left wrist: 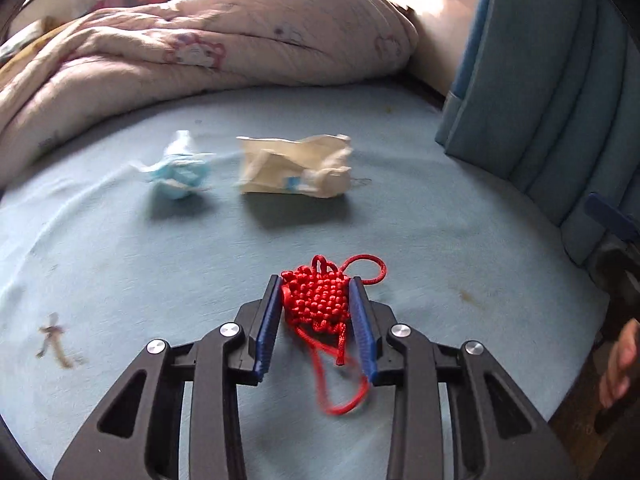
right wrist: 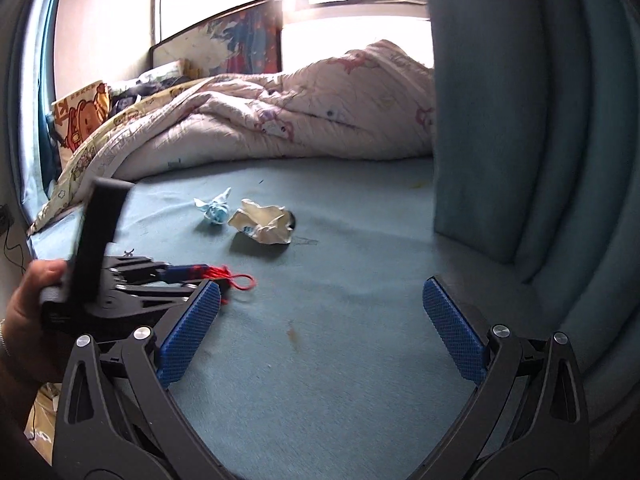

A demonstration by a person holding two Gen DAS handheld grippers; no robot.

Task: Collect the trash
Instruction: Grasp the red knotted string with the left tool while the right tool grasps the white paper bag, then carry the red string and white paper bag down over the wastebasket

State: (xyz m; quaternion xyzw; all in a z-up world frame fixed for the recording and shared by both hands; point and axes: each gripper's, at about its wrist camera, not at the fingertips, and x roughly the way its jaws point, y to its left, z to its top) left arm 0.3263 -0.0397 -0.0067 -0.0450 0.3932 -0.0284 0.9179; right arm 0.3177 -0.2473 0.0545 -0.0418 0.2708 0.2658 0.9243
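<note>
My left gripper (left wrist: 316, 284) is shut on a red knotted cord ornament (left wrist: 318, 298), held just above the blue bed sheet (left wrist: 120, 260); its loose loops hang below the pads. It also shows in the right wrist view (right wrist: 224, 274), at the left gripper's tips. Beyond lie a crumpled light-blue wrapper (left wrist: 180, 174) and a crumpled cream paper packet (left wrist: 296, 170), side by side; both show in the right wrist view, the wrapper (right wrist: 214, 210) and the packet (right wrist: 264, 222). My right gripper (right wrist: 320, 304) is open and empty above the sheet.
A rumpled pink quilt (left wrist: 180, 52) lies across the far side of the bed. A blue curtain (left wrist: 552, 72) hangs at the right, also in the right wrist view (right wrist: 520, 120). Pillows and a cartoon cushion (right wrist: 82, 116) sit far left.
</note>
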